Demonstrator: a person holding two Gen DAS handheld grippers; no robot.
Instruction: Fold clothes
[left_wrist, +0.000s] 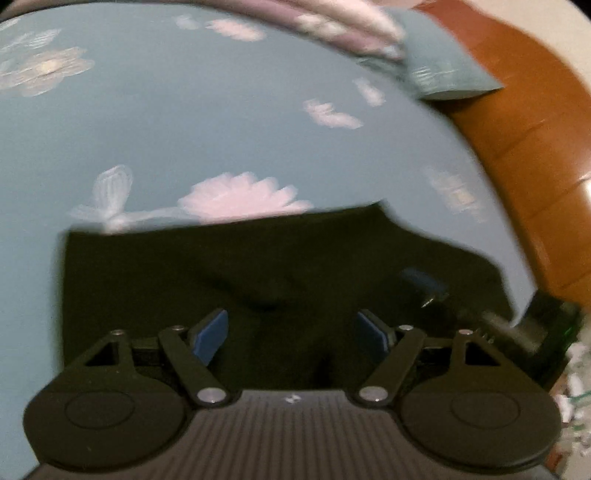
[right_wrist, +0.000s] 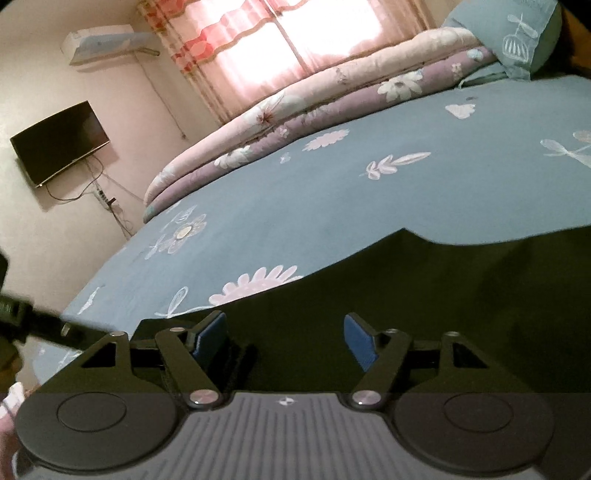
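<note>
A black garment (left_wrist: 236, 280) lies flat on the blue flowered bedsheet (left_wrist: 207, 122), near the bed's front edge. My left gripper (left_wrist: 291, 332) hovers low over it, open, its blue pads (left_wrist: 212, 334) apart with only dark cloth beneath them. The right gripper (left_wrist: 424, 286) shows blurred at the garment's right side in the left wrist view. In the right wrist view the same black garment (right_wrist: 443, 295) fills the lower right, and my right gripper (right_wrist: 286, 338) is open above it, nothing between its blue pads (right_wrist: 360, 341).
A rolled pink and purple quilt (right_wrist: 295, 110) and a blue pillow (right_wrist: 517, 40) lie along the far side of the bed. A wooden bed frame (left_wrist: 524, 122) borders the sheet on the right. A wall TV (right_wrist: 59, 142), an air conditioner (right_wrist: 99, 42) and a curtained window (right_wrist: 288, 40) stand beyond.
</note>
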